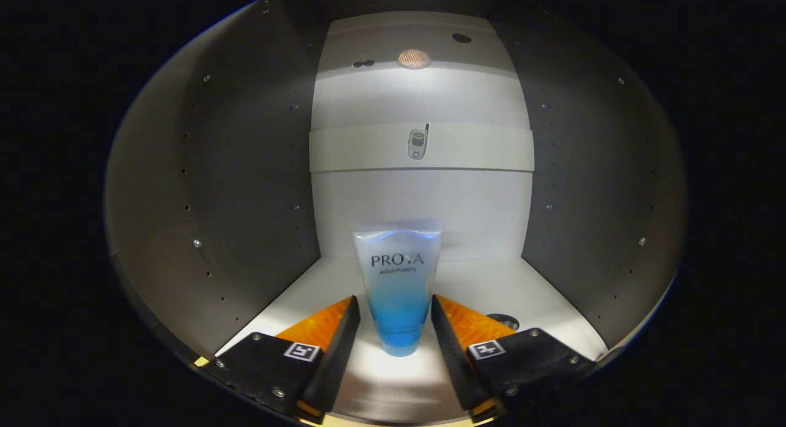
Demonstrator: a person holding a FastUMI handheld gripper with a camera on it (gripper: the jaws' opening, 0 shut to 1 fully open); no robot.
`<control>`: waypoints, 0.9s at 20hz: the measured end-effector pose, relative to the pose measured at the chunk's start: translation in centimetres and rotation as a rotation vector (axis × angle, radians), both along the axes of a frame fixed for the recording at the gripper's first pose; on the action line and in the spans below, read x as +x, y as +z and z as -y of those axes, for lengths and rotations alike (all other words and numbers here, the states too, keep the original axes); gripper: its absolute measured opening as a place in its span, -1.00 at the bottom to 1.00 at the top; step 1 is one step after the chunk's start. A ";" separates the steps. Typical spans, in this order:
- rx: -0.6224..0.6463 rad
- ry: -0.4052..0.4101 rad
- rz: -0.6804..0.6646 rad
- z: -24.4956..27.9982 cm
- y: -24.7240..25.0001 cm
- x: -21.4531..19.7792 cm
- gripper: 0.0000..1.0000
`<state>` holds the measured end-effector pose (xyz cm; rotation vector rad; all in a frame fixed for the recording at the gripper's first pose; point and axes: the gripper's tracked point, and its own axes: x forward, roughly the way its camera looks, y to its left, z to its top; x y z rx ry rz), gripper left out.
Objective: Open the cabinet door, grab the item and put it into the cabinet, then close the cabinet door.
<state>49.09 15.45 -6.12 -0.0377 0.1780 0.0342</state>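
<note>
A translucent tube (pixel 399 279) with blue gel and dark lettering stands cap-down on the white floor (pixel 540 292) of the cabinet. It sits between the fingertips of my gripper (pixel 394 301), which reaches into the cabinet. The fingers flank the tube's lower half. A thin strip of floor shows between the left fingertip (pixel 349 313) and the tube, while the right fingertip (pixel 439 313) is at the tube's edge. The tube looks unsqueezed, so the gripper is open around it.
Dark side walls (pixel 245 187) with rows of peg holes close in on both sides. A white shelf (pixel 356 149) above carries a small flip phone (pixel 417 143). A round lamp (pixel 414 59) glows at the top. A dark round hole (pixel 503 321) sits in the floor by the right finger.
</note>
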 end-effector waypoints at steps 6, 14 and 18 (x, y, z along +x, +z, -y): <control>-0.013 -0.021 0.036 0.0 1.9 -3.0 0.87; -0.033 0.017 0.056 -2.5 3.4 -13.1 0.87; -0.037 0.014 0.064 -3.0 3.8 -19.1 0.87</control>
